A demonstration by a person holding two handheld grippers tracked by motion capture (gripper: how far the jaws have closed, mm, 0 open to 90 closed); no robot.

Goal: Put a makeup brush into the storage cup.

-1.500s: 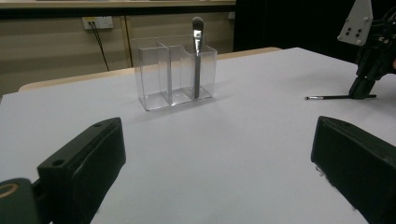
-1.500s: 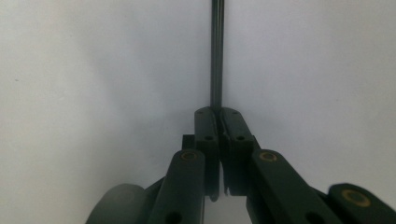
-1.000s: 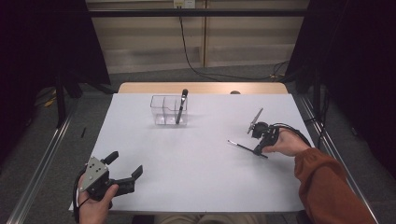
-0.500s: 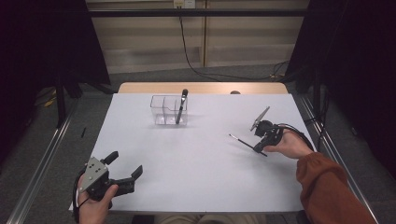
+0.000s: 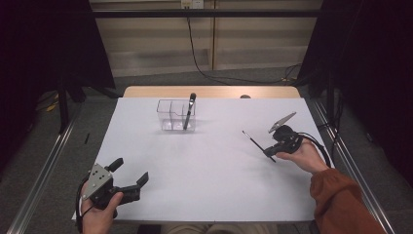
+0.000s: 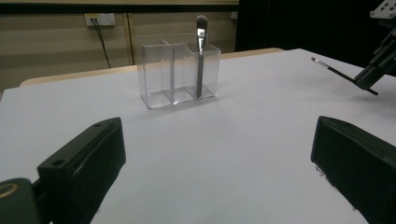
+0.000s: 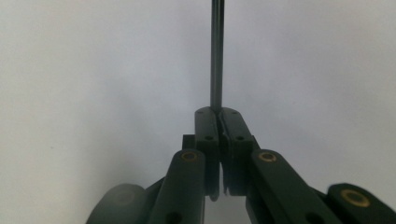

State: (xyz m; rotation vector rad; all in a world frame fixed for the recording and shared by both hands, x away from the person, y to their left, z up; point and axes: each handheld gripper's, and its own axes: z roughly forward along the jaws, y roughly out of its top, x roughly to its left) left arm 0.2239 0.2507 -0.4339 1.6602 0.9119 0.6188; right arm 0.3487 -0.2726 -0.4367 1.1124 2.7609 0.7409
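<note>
Right gripper [image 5: 271,151] clamped on thin brush [image 5: 253,142] at right, left gripper [image 5: 130,176] wide apart, near left

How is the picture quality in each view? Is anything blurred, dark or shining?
High view: the table is evenly lit, the surroundings dark. Left gripper view: the near jaws are soft, the clear organizer is sharp, and the brush standing in it catches a glint. Right gripper view: the jaws are sharp, the thin brush is slightly soft.
</note>
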